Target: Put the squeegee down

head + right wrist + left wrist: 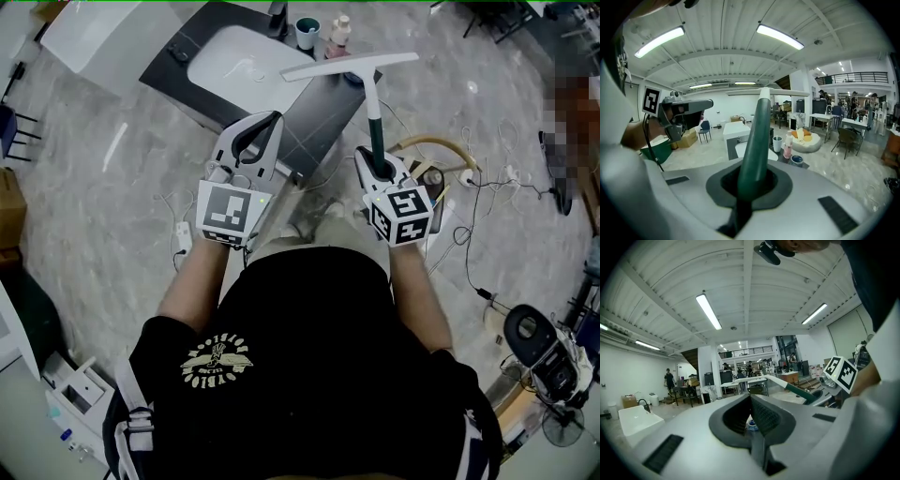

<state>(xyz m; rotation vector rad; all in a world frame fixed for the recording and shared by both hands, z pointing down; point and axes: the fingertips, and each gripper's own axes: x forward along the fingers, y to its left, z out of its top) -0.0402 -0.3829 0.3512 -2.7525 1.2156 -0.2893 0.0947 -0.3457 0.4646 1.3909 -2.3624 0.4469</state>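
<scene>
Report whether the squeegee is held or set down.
Held. The right gripper is shut on the green handle of the squeegee, and its white blade stands up in the air.

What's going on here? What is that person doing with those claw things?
A person holds a gripper in each hand, standing by a dark counter with a white sink. The right gripper is clamped on the green handle of a squeegee, holding it up in the air. The left gripper is shut and empty. The squeegee isn't set down yet.

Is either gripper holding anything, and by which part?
The right gripper grips the squeegee by its green handle. The left gripper, fingers together, holds nothing.
</scene>
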